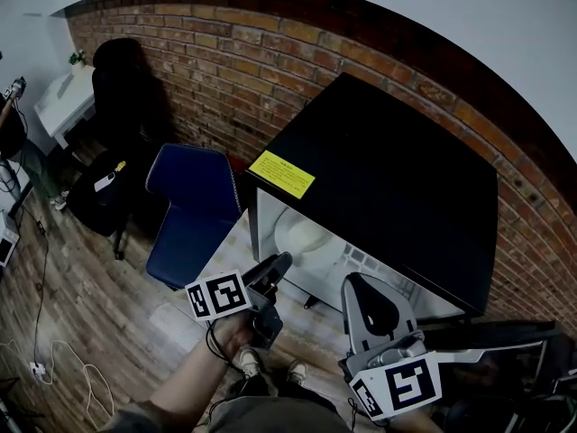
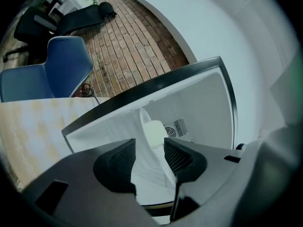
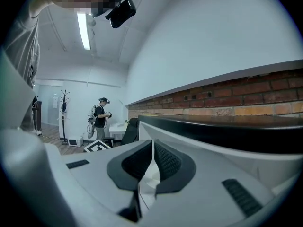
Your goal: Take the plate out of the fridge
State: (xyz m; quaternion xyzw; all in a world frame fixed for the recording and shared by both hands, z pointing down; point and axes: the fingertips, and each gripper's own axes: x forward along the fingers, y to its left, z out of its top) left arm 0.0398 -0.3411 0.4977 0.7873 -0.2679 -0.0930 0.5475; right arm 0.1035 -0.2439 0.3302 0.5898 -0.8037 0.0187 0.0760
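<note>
Head view shows the left claw [image 1: 278, 267] spread and empty, facing the open fridge [image 1: 388, 170]. The white plate [image 1: 300, 234] sits inside, at left. The right claw [image 1: 359, 285] is pressed together.

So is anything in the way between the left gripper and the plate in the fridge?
No, nothing I can see. The fridge is open, and the left gripper points straight in, jaws apart. The plate sits farther inside, with nothing in front of it.
</note>
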